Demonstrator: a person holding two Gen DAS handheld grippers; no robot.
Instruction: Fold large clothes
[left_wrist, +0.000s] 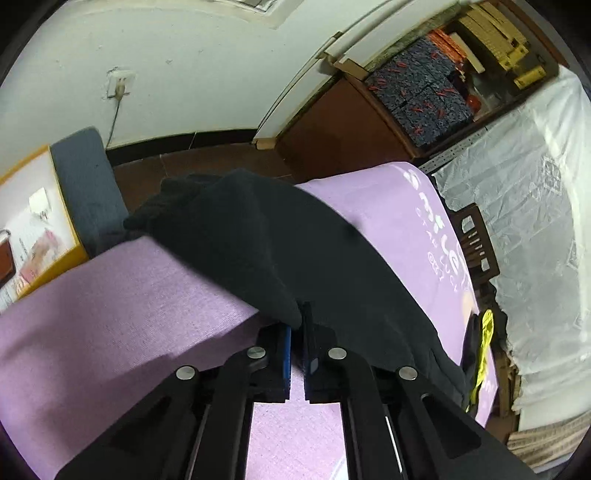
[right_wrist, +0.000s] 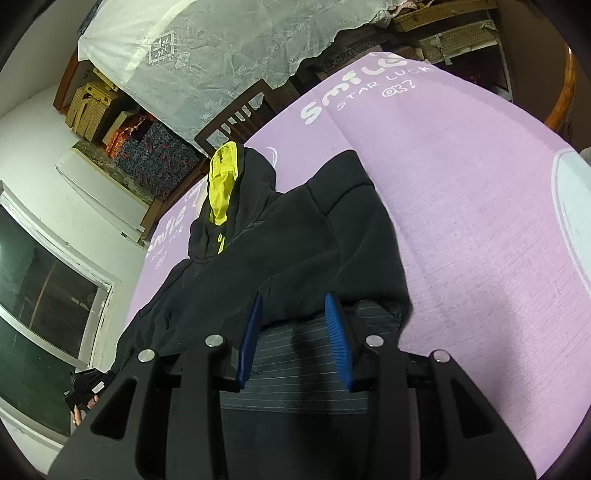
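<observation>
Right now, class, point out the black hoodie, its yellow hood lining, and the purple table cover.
black hoodie (right_wrist: 332, 236): right wrist view, on its body.
yellow hood lining (right_wrist: 221, 184): right wrist view, mid-lining.
purple table cover (right_wrist: 480, 240): right wrist view, on bare cloth.

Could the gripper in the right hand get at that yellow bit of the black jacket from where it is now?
Probably yes. The right gripper points up the black jacket toward the yellow lining, which lies exposed at the far end on the purple cloth. Nothing blocks it, though it must travel across the jacket.

Cluttered home room — lace-covered furniture (right_wrist: 221, 48), stacked boxes (left_wrist: 495, 33)
</observation>
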